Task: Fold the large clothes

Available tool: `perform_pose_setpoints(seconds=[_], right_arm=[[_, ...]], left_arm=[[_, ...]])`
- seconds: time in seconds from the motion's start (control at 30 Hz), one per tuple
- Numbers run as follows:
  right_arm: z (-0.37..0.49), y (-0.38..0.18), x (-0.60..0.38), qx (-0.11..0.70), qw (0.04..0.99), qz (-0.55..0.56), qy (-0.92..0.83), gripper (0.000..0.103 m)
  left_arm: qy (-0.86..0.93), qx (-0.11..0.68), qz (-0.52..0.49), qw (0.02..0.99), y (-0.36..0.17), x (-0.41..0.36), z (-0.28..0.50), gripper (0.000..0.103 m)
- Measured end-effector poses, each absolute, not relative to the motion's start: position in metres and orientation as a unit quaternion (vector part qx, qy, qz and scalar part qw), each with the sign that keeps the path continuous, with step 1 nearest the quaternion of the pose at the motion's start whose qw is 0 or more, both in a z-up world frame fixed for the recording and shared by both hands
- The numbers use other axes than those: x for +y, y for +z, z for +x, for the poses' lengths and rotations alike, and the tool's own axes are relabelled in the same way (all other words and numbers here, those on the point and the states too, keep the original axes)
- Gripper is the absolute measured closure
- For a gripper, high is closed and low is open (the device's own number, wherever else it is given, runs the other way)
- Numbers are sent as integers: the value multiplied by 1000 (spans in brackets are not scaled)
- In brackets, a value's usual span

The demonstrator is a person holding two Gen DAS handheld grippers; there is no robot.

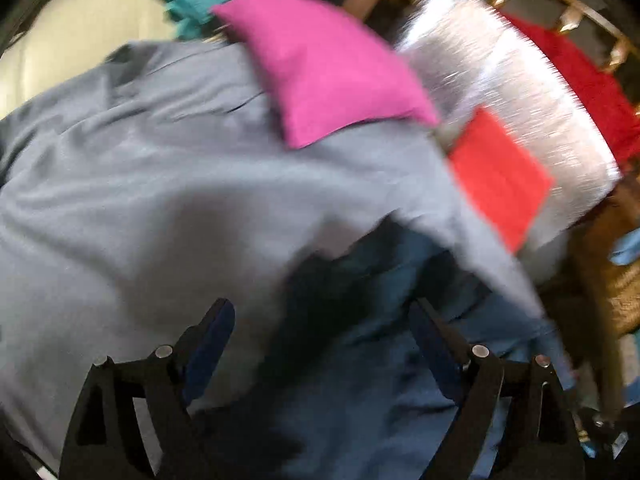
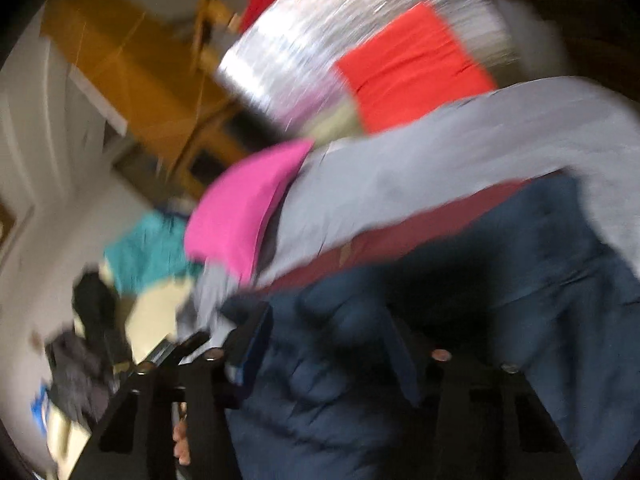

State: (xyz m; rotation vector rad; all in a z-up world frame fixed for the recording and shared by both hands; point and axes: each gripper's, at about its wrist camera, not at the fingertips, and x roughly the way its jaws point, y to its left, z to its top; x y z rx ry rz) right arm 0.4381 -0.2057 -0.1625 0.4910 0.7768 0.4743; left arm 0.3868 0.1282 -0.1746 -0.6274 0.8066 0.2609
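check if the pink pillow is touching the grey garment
Touching. In the left wrist view the pink pillow lies with its lower corner on top of the grey garment, no gap between them.

Motion blur is smearing both views, so the silvery cushion (image 1: 504, 92) is showing only streaks and its surface pattern cannot be told. The grey garment (image 1: 160, 200) is running off the left edge of the left wrist view and is covering part of the pink cushion (image 1: 328, 68), while the dark blue cloth (image 2: 420, 340) is hiding most of the right gripper (image 2: 332, 344), so whether its jaws are pressing the cloth is staying unclear. Small dark items (image 2: 84, 344) at the lower left of the right wrist view are blurring past recognition.
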Motion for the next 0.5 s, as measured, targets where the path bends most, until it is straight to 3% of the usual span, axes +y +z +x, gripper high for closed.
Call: perform_pose_setpoints(seconds=[0.27,0.33,0.5], right_arm=[[482,-199,-154,447,857,193,172,46],[503,-214,-156,459,857,191,133,50],[546,-250,-188,469,819,314,104,47]], left_arm=[[136,431,-249,856,-197,119,405,14],[131,448,-243,850,-204,114,417,14],[125,426,-231,866,-196,106,418,14]])
